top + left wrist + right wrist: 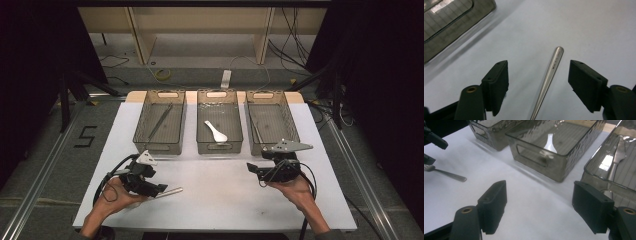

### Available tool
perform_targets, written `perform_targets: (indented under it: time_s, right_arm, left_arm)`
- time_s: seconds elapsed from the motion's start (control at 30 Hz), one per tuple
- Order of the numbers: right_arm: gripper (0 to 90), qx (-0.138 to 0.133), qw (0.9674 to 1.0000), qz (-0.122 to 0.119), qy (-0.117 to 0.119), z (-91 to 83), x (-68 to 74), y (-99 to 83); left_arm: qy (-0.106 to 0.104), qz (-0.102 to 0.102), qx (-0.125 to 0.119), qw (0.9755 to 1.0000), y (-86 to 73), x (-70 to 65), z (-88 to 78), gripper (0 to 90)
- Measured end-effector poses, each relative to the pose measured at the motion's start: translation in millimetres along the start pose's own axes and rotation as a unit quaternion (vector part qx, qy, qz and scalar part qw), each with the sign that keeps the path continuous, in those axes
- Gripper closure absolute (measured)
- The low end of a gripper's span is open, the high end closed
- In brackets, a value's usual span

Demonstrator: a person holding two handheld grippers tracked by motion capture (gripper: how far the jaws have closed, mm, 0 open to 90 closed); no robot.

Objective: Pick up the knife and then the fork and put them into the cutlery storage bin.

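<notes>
Lying on the desk [225,200], the metal handle [548,75] sits between the left gripper's [538,77] spread fingers, untouched — right gripper [539,205] at three o'clock, fingers open, empty.

I list: white table [220,200], bearing three smoky plastic bins [219,122] in a row, one metal utensil handle [170,191], probably a fork's
</notes>
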State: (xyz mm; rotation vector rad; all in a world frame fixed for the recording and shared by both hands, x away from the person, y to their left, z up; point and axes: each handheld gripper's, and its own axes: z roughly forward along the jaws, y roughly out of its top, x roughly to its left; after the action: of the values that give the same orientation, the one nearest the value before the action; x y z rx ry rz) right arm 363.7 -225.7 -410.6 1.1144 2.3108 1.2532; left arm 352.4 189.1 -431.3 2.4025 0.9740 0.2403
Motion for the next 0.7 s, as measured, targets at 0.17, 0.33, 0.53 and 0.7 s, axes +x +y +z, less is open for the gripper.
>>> perform_targets:
  time_s: [0.17,0.33,0.53,0.7]
  right_arm:
    - [28.9,0.006,1.0,-0.002,-0.001,-0.8,1.8,-6.5]
    - [29.0,0.013,0.9999,-0.001,0.005,-0.2,5.5,-11.8]
    - [29.1,0.018,0.9998,-0.005,0.01,0.2,8.8,-14.6]
    - [29.3,0.02,0.9997,-0.004,0.009,-0.2,8.7,-16.6]
  left_arm:
    - [-0.002,0.007,0.043,0.999,-3.1,0.1,5.8,39.0]
    - [-0.009,0.007,0.074,0.9972,-6.9,0.2,10.7,43.9]
    - [-0.016,0.01,0.118,0.9928,-11.3,1.1,17.1,50.3]
    - [-0.014,0.012,0.149,0.9886,-15.3,2.0,22.7,56.5]
